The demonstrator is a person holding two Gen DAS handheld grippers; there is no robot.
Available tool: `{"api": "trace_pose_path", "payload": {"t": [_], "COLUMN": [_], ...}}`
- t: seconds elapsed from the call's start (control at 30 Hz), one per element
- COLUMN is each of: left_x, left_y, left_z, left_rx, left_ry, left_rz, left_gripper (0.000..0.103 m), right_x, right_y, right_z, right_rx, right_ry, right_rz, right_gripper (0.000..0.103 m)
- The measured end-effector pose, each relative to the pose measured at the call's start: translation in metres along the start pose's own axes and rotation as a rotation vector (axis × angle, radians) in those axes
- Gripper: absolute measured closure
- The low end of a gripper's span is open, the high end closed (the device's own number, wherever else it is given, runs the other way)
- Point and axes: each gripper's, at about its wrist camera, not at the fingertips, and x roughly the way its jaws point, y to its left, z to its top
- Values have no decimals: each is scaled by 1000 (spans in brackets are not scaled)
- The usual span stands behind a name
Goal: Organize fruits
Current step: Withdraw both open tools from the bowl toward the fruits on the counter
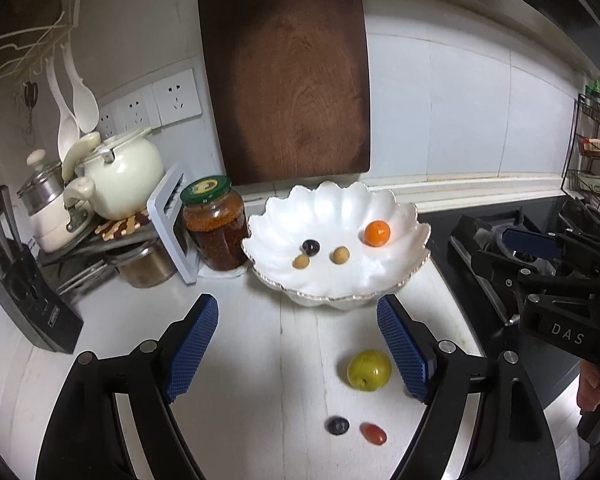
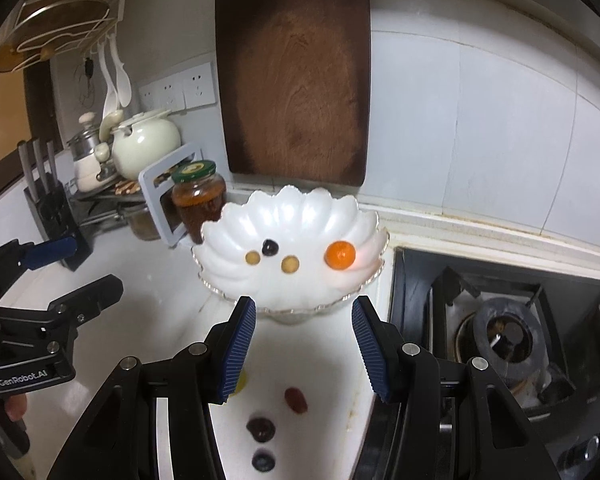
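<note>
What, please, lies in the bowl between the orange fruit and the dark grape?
In both wrist views, one tan round fruit sits in the white scalloped bowl between the orange fruit and dark grape.

Bowl (image 1: pixel 380 200): white, scalloped, upright at the worktop's (image 1: pixel 260 340) back edge; holds orange fruit (image 1: pixel 377 233), dark berry (image 1: pixel 311 246), two tan ones.
Worktop front: green fruit (image 1: pixel 369 371), blueberry (image 1: pixel 337 426), red grape (image 1: pixel 373 433).

"DAS" on the right tool (image 1: pixel 529 242) body, "GenRobot.AI" on the left tool (image 2: pixel 80 264) body
</note>
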Motion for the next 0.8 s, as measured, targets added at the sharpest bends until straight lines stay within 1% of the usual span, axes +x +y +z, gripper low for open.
{"api": "trace_pose_path", "payload": {"t": [0.2,0.4,0.57,0.8], "left_x": [-3,3,2,6], "left_y": [-2,-8,-13,-15], "left_z": [-16,-39,-53,-72], "left_rx": [-33,-36,-16,-16], "left_ry": [33,100,109,139], "left_rz": [-16,-49,-34,-51], "left_gripper": [21,20,20,20], "right_x": [-7,-15,-16,-11], "right_y": [1,2,5,9], "right_z": [-14,-28,-41,-58], "right_rx": [7,37,29,32], "right_ry": [26,26,49,104], "right_rz": [4,13,10,32], "right_gripper": [51,51,51,51]}}
